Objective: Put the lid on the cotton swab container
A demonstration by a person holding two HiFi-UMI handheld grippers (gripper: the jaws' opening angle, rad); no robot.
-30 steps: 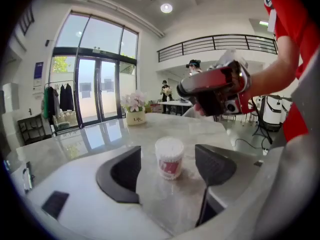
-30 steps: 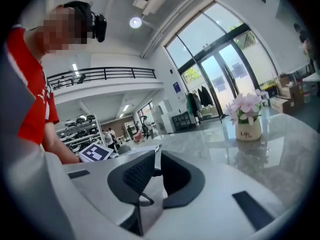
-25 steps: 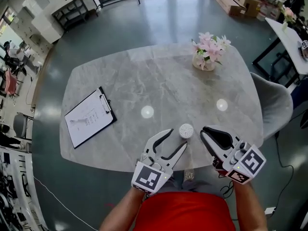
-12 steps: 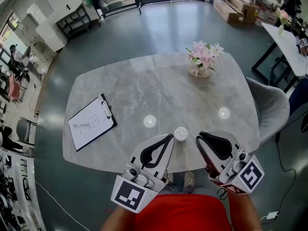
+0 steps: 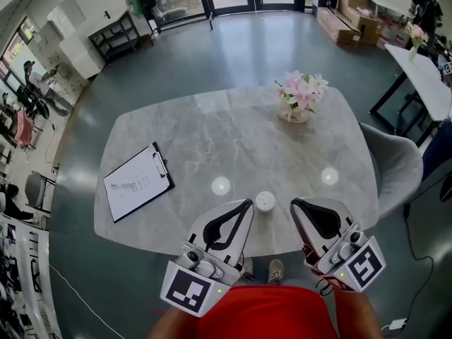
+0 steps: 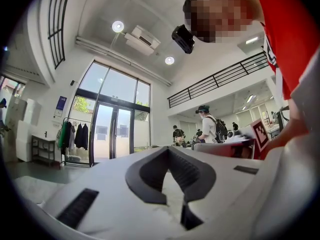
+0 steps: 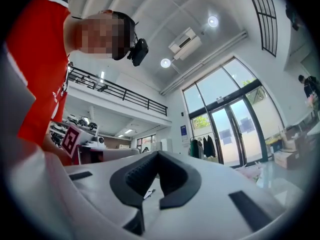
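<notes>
The cotton swab container (image 5: 265, 201) stands near the table's (image 5: 212, 129) near edge. From above I see only its round white top, so I can't tell how the lid sits or make out its sides. The person's arms are cut off at the bottom of the head view, beneath the red shirt (image 5: 268, 316). Both gripper views look level across the room, so the container is out of their sight.

The left gripper (image 5: 247, 204) points at the container from its left, jaws pressed together with nothing between them. The right gripper (image 5: 294, 203) points in from the container's right; its jaws have just been closing and now meet at the tips, holding nothing. From above, the container shows in the gap between the two tips, though how high the tips hang over it I can't judge.

A second ago the left jaws stood wide apart just left of the container; now they are together. Both grippers have come up towards the head camera, their marker cubes looming larger. The container has not moved. The clipboard (image 5: 138, 182) lies well to the container's left, and the flowers (image 5: 299, 96) stand beyond it.
</notes>
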